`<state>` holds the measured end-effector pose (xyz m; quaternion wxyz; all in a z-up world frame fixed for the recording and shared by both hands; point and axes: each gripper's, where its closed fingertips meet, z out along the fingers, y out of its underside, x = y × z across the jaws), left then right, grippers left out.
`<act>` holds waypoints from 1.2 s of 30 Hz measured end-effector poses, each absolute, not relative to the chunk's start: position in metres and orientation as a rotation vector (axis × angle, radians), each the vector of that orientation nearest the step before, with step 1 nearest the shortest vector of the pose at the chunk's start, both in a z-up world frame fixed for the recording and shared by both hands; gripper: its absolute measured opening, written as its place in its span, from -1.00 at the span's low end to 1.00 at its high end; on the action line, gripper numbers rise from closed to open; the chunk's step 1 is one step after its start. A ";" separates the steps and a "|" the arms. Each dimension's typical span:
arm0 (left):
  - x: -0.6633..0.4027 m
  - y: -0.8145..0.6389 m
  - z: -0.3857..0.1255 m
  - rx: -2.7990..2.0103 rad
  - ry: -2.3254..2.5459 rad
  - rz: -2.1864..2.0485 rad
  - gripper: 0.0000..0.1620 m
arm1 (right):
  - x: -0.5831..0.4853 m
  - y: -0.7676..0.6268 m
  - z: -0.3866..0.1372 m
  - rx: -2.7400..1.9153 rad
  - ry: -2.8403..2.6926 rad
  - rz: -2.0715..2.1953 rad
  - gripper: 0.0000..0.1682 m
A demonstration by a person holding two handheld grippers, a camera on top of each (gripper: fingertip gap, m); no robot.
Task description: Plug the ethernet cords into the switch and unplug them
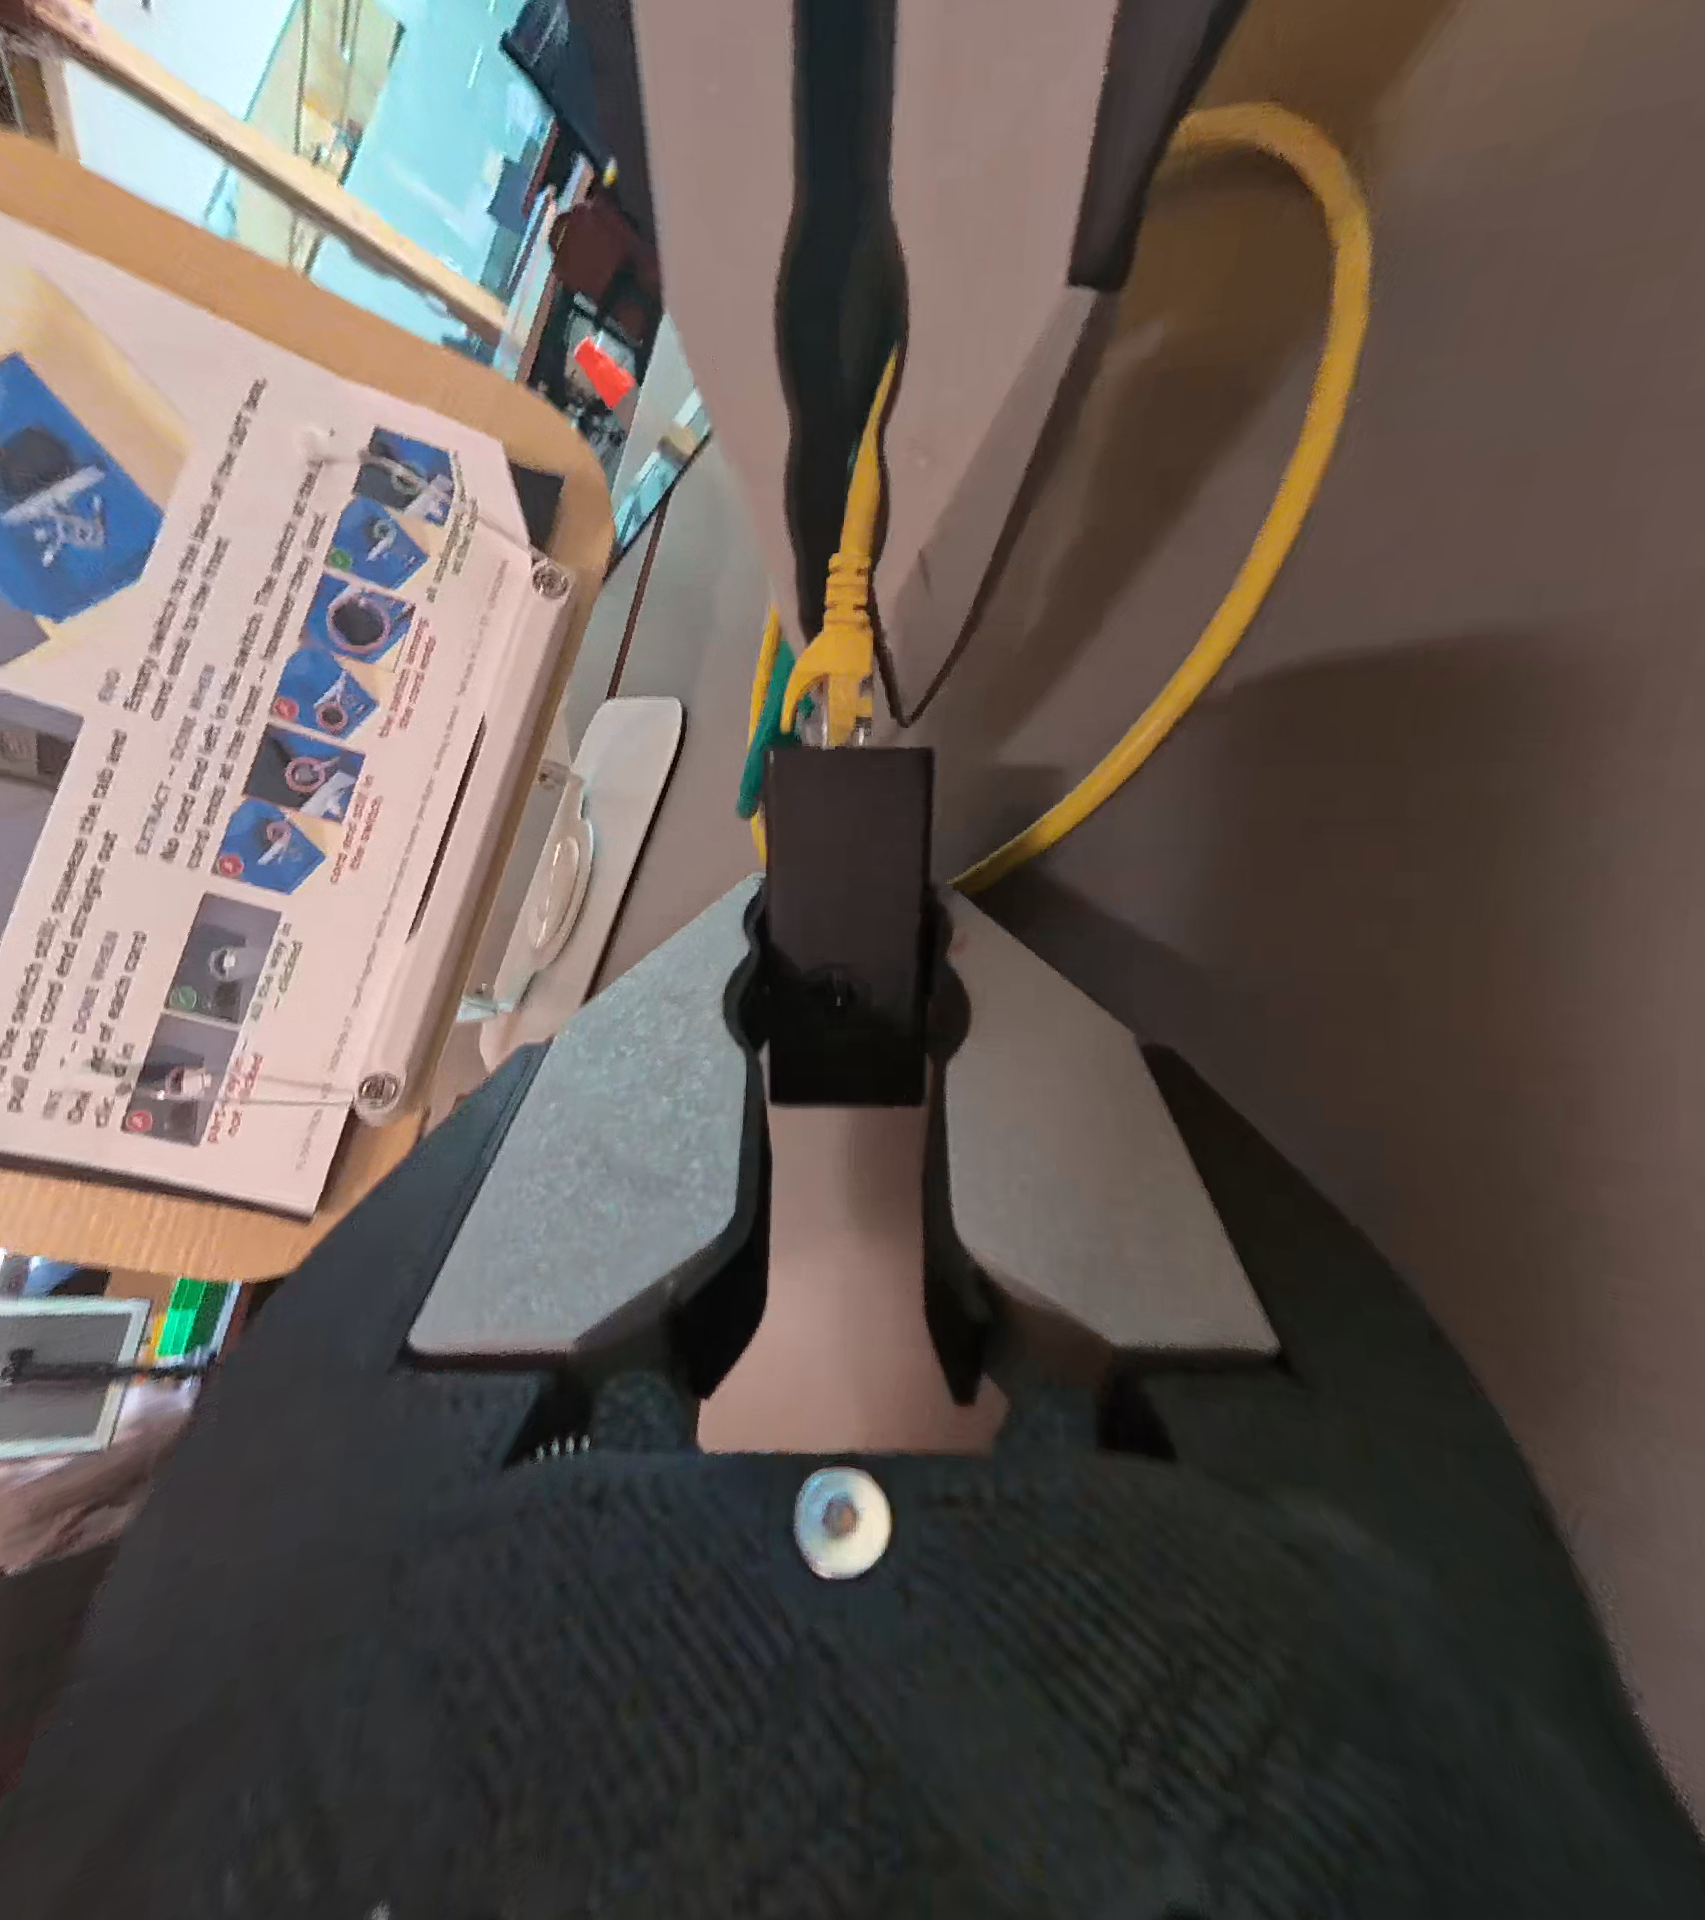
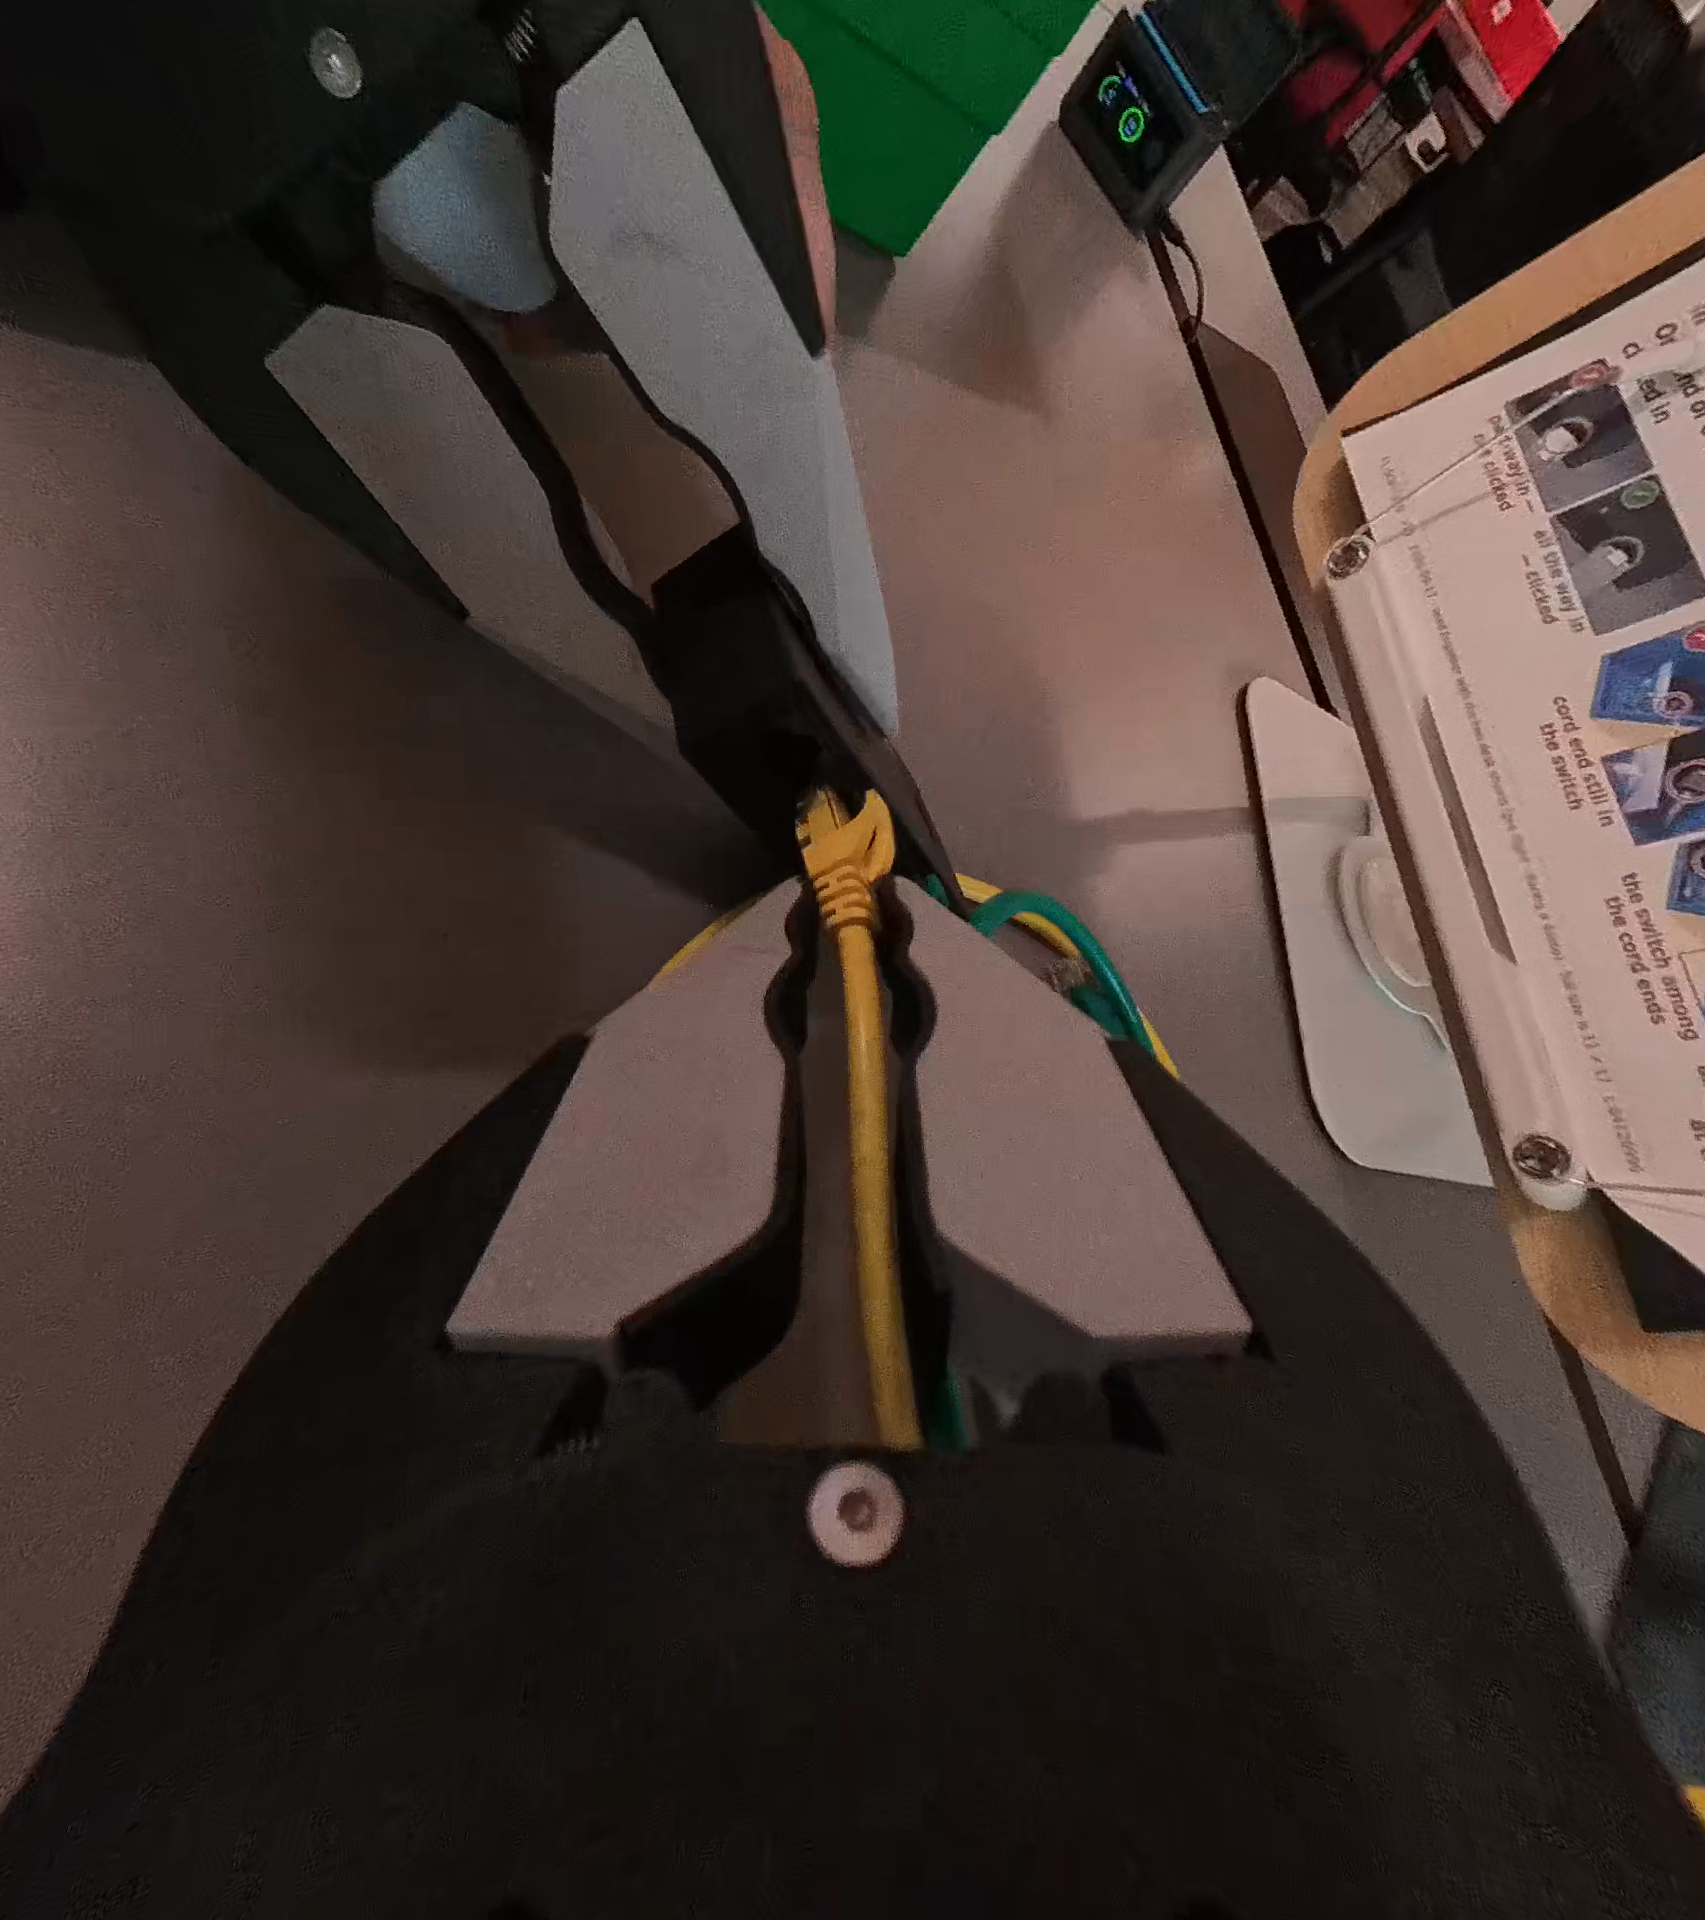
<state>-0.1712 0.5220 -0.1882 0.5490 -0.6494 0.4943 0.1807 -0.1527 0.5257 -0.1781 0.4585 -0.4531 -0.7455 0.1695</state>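
The left gripper (image 1: 848, 935) has its fingers closed on the switch (image 1: 848, 914), a small black box held up off the grey table (image 1: 1502, 935). Facing it, the right gripper (image 2: 853, 935) has its fingers pinched round the yellow cord (image 2: 869, 1143) just behind the strain relief. The yellow plug (image 2: 843, 831) sits at the mouth of a port on the switch's far face, at twelve o'clock from the right fingers. I can't tell whether it is fully seated or only partway in.

The rest of the yellow cord loops away toward two o'clock in the left wrist view. A green cord (image 2: 1066, 945) lies loose on the table beside the right fingers, at about two o'clock from them.

What worries me is the angle. If the plug goes in or out skewed to the port, it may jam or bend its latch tab. With the grip on the cord and not on the plug body, a pull could strain the cable while the latch holds. The switch might also twist in the left fingers under a sideways push.

As for containers, the switch's ports are the only receptacles, and just the one with the yellow plug shows. An instruction sheet (image 2: 1606, 727) on a stand sits at three o'clock.
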 end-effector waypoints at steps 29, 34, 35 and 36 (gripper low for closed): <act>-0.151 0.519 -0.191 -1.536 1.220 0.435 -0.67 | -0.152 0.507 -0.183 -0.943 -1.870 0.351 -0.75; -0.152 0.517 -0.191 -1.540 1.227 0.420 -0.67 | -0.147 0.509 -0.178 -0.943 -1.862 0.366 -0.87; -0.151 0.516 -0.191 -1.535 1.230 0.415 -0.67 | -0.147 0.509 -0.178 -0.950 -1.860 0.377 -0.86; -0.151 0.516 -0.191 -1.529 1.238 0.418 -0.67 | -0.148 0.508 -0.178 -0.951 -1.858 0.377 -0.86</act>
